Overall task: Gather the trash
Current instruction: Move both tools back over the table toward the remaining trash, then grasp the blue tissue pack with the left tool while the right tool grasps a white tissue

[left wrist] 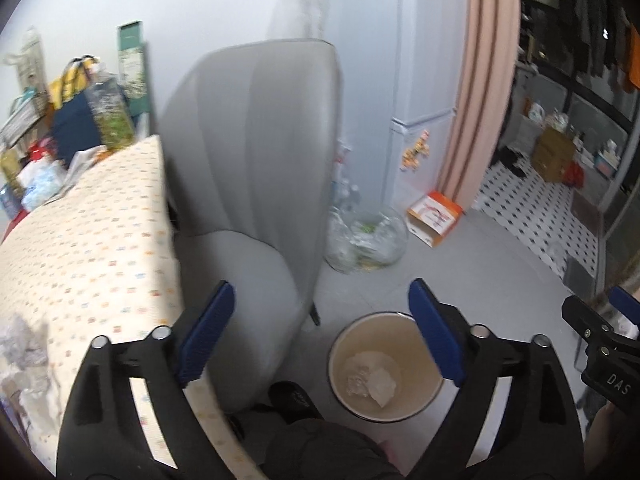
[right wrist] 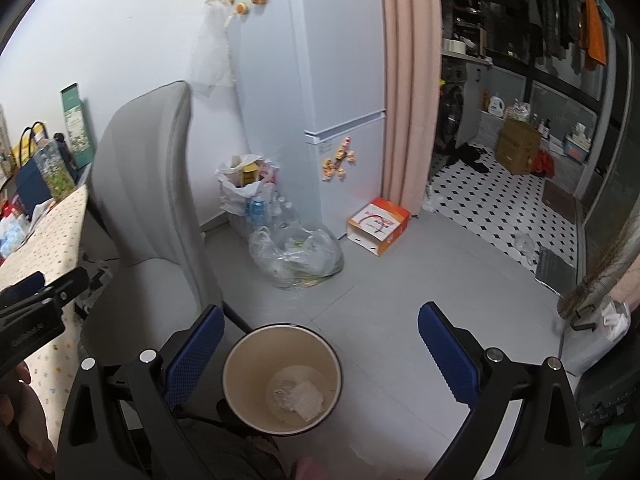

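The left gripper (left wrist: 320, 336) hangs with its fingers (left wrist: 208, 332) released and nothing between them; the right gripper (right wrist: 320, 360) is spread wide too. The waste bin (left wrist: 348, 344) stands on the floor at six o'clock, crumpled trash (right wrist: 298, 398) at its bottom, a grey chair (left wrist: 256, 152) at nine o'clock.

Open drop into the bin

Nothing is blocking the bin's (right wrist: 282, 376) mouth; the grey chair (right wrist: 148, 200) is crowding its left, bare floor (right wrist: 420, 280) lying right.
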